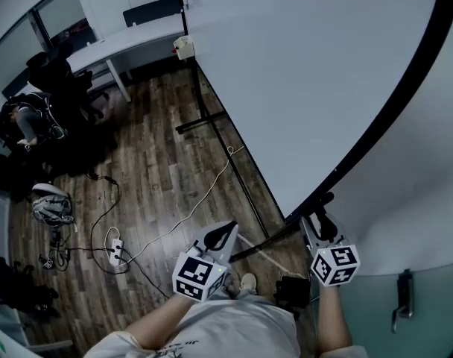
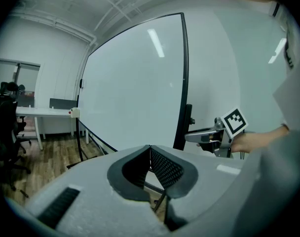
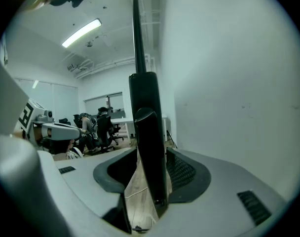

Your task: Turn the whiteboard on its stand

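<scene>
The big whiteboard (image 1: pixel 308 73) (image 2: pixel 135 93) in its black frame hangs on a black stand (image 1: pixel 249 192) and fills the upper right of the head view. My right gripper (image 1: pixel 320 216) (image 3: pixel 151 157) is shut on the black side post (image 3: pixel 146 112) at the board's near edge, by a clamp knob (image 1: pixel 327 198). The left gripper view shows that gripper (image 2: pixel 202 137) reaching in to the post. My left gripper (image 1: pixel 225 234) (image 2: pixel 150 149) hangs left of it, away from the board, shut with nothing between its pads.
The stand's foot bar (image 1: pixel 200 121) lies on the wooden floor, crossed by a white cable (image 1: pixel 189 215) to a power strip (image 1: pixel 116 250). A white desk (image 1: pixel 130 39), office chairs and a seated person (image 1: pixel 29 121) are at far left. A wall (image 1: pixel 420 200) stands close behind the board.
</scene>
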The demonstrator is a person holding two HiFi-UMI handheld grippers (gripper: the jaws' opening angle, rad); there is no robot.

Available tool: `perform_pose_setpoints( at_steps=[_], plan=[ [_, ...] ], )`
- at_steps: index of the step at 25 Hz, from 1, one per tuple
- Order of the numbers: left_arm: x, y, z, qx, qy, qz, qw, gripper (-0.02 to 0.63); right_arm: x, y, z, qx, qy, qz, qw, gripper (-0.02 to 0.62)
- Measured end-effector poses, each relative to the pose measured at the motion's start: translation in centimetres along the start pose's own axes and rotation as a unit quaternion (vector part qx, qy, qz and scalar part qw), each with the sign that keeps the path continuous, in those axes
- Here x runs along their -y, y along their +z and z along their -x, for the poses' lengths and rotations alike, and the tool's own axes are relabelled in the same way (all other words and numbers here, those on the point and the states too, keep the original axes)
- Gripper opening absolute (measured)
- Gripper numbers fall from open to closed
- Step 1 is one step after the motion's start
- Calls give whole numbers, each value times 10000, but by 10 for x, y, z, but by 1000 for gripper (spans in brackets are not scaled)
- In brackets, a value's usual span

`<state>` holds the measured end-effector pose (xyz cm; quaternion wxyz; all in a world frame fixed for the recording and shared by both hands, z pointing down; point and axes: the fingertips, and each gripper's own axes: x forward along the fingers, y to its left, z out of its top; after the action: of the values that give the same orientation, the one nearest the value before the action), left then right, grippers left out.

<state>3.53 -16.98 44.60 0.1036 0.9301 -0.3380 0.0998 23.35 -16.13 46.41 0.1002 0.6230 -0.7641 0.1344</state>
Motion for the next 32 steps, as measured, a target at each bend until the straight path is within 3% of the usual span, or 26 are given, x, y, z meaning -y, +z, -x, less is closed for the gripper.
perform_pose_setpoints(
  at_steps=[3,8,11,19,32],
  plan=[
    [7,-5,-3,-55,-89,-94,9999,11,-9,0,10,21,27,-64,10000,171],
    [12,-4,-3,-36,-89,51,9999,11,-41,3,18,65,271,-163,9995,51],
    [12,-7,-2,-34,-59,130,9999,11,-67,-7,15,-245,504,-175,9983,17],
    [12,-12,3,-93,30,147,9998,11,-112,-10,3,-482,1002,35,9938,6],
    [-3,-12,8,-31,262,142,9996,11,-132,-3,-13,-408,1312,108,9905,6]
  ],
)
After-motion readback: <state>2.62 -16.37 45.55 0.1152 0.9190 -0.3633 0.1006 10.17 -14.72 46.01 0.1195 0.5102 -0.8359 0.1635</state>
